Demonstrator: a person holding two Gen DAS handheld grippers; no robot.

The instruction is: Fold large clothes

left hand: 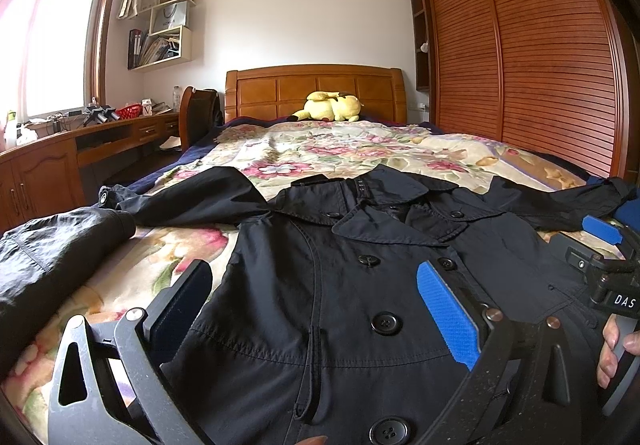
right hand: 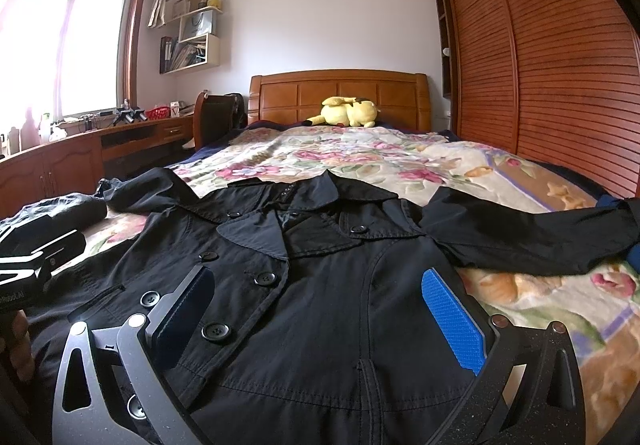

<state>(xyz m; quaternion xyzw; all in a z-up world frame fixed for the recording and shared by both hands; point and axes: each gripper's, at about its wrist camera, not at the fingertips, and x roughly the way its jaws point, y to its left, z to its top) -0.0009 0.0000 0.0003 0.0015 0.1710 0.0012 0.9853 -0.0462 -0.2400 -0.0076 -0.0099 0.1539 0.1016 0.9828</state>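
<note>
A black double-breasted trench coat (left hand: 360,277) lies face up on the bed, collar toward the headboard, both sleeves spread sideways. It also shows in the right wrist view (right hand: 320,285). My left gripper (left hand: 316,297) is open and hovers just above the coat's left chest. My right gripper (right hand: 320,305) is open above the coat's right chest; it also shows at the right edge of the left wrist view (left hand: 600,241). Neither holds any cloth. Another dark garment (left hand: 52,257) lies bunched at the left.
The floral bedspread (left hand: 360,149) covers the bed. A yellow plush toy (left hand: 332,107) lies by the wooden headboard (left hand: 316,85). A wooden desk (left hand: 80,141) and chair (left hand: 196,113) stand left. A slatted wardrobe (left hand: 520,57) runs along the right.
</note>
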